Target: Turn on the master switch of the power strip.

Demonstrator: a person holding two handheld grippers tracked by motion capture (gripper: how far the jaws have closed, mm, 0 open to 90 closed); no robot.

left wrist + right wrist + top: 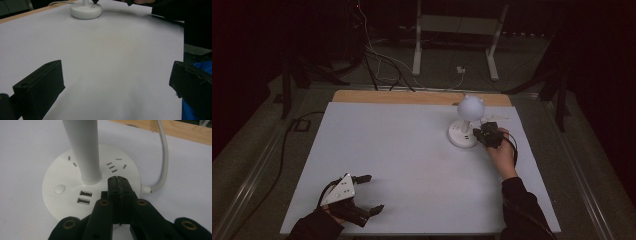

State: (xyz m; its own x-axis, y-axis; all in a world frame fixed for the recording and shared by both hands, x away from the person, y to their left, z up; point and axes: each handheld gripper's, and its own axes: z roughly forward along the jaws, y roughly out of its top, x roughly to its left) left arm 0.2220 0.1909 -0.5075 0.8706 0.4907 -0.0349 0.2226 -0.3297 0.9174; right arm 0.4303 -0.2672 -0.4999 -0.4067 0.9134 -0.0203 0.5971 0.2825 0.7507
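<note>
A white desk lamp stands at the far right of the white table: round base (462,135) with sockets, two USB ports (84,197) and a round button (60,189), an upright stem (83,150) and a round head (470,106). My right gripper (483,134) is shut with nothing between its jaws, its tips (118,180) over the base just right of the stem. My left gripper (371,192) rests open near the front left edge, both jaws wide apart over bare table. The lamp base (85,10) lies far ahead of it.
The lamp's white cable (163,157) curves off the base toward the wooden back edge (412,96). A white table frame (455,30) and loose cables lie on the floor beyond. The person's dark sleeve (524,210) comes in at the front right.
</note>
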